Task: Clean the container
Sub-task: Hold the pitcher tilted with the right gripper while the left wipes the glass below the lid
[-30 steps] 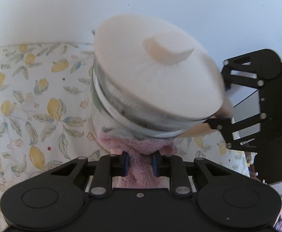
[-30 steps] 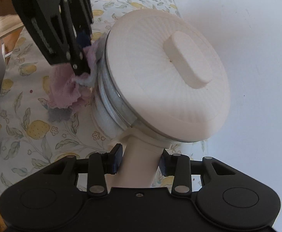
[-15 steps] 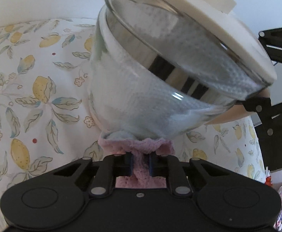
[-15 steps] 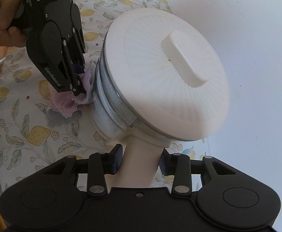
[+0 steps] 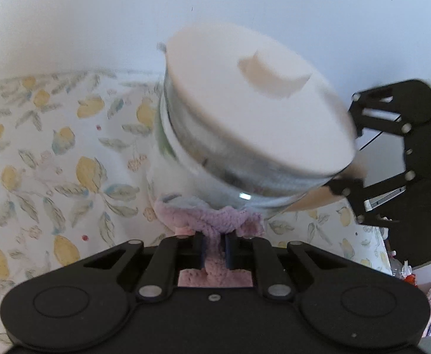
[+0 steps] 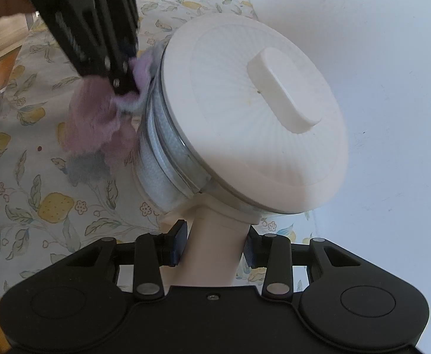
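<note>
Cloth against tilted container
Left gripper (image 5: 214,249) jaws pinch pink cloth (image 5: 212,221) at container's (image 6: 168,153) nine o'clock; right gripper (image 6: 214,243) jaws clamp its handle (image 6: 212,253).

No readable text, label or number anywhere; lettering on side of left gripper (image 6: 121,67) smeared by motion blur, illegible; container lid (image 6: 254,118) plain, tablecloth (image 5: 53,153) shows only lemon print
</note>
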Demonstrator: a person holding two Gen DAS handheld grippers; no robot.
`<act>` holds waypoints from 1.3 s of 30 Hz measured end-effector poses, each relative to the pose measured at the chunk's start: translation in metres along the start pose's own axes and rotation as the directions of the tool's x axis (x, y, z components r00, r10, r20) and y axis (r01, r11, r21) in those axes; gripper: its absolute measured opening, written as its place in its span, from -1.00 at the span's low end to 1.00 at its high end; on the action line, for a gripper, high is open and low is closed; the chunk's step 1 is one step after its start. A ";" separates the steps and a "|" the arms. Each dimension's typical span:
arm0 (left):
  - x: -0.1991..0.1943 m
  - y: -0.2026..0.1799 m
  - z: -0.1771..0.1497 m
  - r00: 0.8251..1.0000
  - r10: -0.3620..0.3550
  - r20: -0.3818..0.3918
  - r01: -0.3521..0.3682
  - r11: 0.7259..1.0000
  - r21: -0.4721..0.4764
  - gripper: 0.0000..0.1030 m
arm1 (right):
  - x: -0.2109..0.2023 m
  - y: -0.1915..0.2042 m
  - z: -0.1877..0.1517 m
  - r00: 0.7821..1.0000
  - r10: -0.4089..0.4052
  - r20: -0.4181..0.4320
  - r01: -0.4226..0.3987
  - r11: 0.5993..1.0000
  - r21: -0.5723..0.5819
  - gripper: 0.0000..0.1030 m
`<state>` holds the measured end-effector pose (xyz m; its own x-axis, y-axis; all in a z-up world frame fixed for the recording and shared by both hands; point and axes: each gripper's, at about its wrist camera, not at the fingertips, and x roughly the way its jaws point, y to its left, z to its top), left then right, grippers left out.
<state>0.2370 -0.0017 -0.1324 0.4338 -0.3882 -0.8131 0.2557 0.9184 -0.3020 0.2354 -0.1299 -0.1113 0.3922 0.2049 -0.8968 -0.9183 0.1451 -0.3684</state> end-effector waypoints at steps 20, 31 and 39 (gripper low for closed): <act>-0.003 -0.021 0.012 0.998 0.027 -0.048 -0.023 0.996 0.086 -0.79 | 0.001 0.004 -0.002 1.000 -0.019 0.011 0.019 1.000 0.000 -0.15; 0.048 0.001 0.001 0.989 -0.020 -0.144 0.028 0.998 0.054 -0.79 | 0.015 -0.012 -0.031 1.000 -0.012 0.005 0.012 1.000 -0.029 -0.14; 0.069 0.013 -0.006 0.983 -0.045 -0.176 0.054 0.997 0.047 -0.79 | 0.015 -0.016 -0.031 1.000 0.009 0.000 -0.009 0.999 -0.042 -0.12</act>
<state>0.2651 -0.0156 -0.1952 0.2626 -0.4096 -0.8736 0.3195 0.8912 -0.3219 0.2542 -0.1588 -0.1267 0.3840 0.2063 -0.9000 -0.9232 0.1025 -0.3705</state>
